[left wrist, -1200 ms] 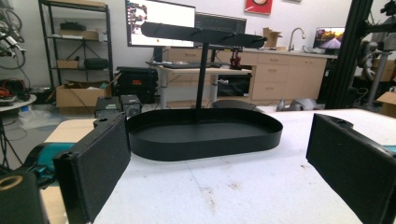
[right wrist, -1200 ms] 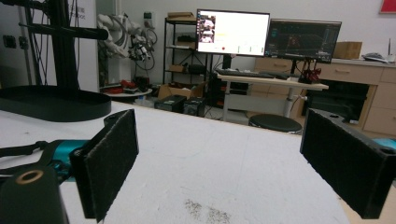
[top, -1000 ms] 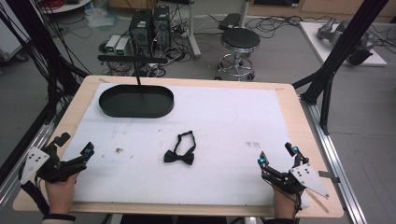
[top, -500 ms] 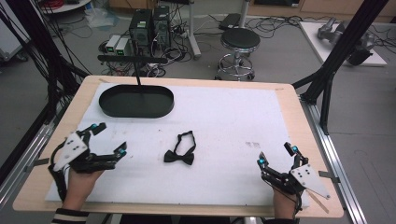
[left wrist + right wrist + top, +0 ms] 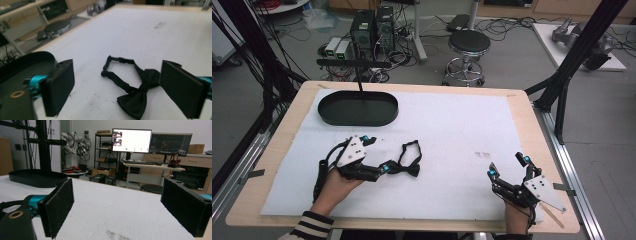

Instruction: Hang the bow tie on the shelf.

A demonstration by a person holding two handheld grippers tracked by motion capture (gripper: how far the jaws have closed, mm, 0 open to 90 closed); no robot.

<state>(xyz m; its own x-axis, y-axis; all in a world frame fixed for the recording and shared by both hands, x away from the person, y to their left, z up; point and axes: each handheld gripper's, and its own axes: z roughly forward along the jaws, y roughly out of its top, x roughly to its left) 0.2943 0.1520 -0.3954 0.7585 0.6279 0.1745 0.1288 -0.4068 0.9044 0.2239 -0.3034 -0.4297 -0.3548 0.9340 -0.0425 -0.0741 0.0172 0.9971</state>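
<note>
Your left tool [image 5: 379,156] is spread wide, its tips just beside the bow tie [image 5: 408,168], which lies mid-worktop toward the near edge, knot nearest you, strap looping away toward the tray [image 5: 358,108]; your right tool [image 5: 507,169], also spread, sits well apart near the right corner

Open white bench [image 5: 452,125] across middle and right. Only obstacles: black tray [image 5: 358,108] far left, bow tie [image 5: 408,161] apparently just ahead of left jaws.
</note>
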